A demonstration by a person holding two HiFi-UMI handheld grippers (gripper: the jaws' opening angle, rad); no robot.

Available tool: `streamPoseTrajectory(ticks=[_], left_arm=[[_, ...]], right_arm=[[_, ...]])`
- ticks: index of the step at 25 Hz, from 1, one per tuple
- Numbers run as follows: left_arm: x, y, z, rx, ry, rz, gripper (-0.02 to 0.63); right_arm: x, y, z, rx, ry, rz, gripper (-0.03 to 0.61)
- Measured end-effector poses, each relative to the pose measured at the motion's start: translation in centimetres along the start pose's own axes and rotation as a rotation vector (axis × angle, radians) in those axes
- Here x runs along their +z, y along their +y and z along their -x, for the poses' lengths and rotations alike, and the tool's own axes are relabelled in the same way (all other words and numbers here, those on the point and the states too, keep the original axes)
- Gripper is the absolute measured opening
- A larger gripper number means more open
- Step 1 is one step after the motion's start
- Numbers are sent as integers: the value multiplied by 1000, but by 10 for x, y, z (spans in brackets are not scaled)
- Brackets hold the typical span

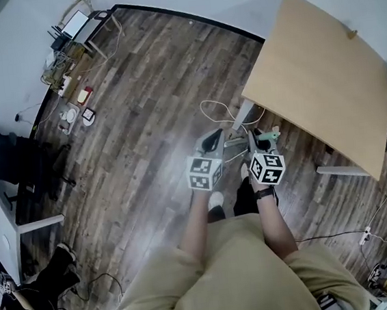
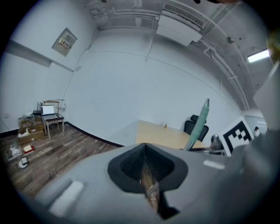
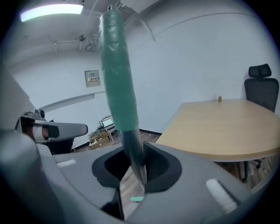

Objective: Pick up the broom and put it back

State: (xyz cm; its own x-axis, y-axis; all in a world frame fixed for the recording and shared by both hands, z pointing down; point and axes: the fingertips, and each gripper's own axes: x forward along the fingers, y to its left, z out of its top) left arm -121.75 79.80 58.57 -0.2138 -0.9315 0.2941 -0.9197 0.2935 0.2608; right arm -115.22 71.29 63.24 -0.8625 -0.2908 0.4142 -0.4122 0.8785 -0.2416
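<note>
1 narrow grip is all that carries the broom [image 3: 116, 65]. The right gripper [image 3: 138, 168] is clamped on the dark bare shaft just below the green sleeve, so the long handle could pivot or slip through that hold if swung. It could also knock the edge of the table [image 1: 322, 68], close on the right. The handle stands nearly upright, leaning slightly left, slim and smooth (its brush end shows in no view). The left gripper [image 2: 146, 175], just beside it on the left, has its jaws almost together on nothing, so it gives no 2nd support. The wooden floor [image 1: 138, 88] lies well below both.
</note>
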Motion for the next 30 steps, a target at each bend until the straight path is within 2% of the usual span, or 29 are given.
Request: streamPoseTrajectory(ticks=[5,11,14,18,25,27,30], left_arm=[[49,-19,14,-43,-69,-48,2],[113,-67,20,-119,-182,-123,2],[149,-93,30,-163,-265,-149,2],[180,-120,55,-233,-322,-169,2],[181,-150,70,-277,-360,-172,2],[174,-154,68,-280,-341,-168,0],[162,-165,65,-281,-310,-219,0]], right_arm=[[68,10,40,-34,-141,76,72],[143,7,100,-59,-314,140,63],[166,7,126,-79,-349,170,60],[186,14,162,-127,-404,181,58],[203,16,222,-180,-500,214,57],[199,13,234,-201,-503,204,57],[187,6,246,-231,-491,184,57]])
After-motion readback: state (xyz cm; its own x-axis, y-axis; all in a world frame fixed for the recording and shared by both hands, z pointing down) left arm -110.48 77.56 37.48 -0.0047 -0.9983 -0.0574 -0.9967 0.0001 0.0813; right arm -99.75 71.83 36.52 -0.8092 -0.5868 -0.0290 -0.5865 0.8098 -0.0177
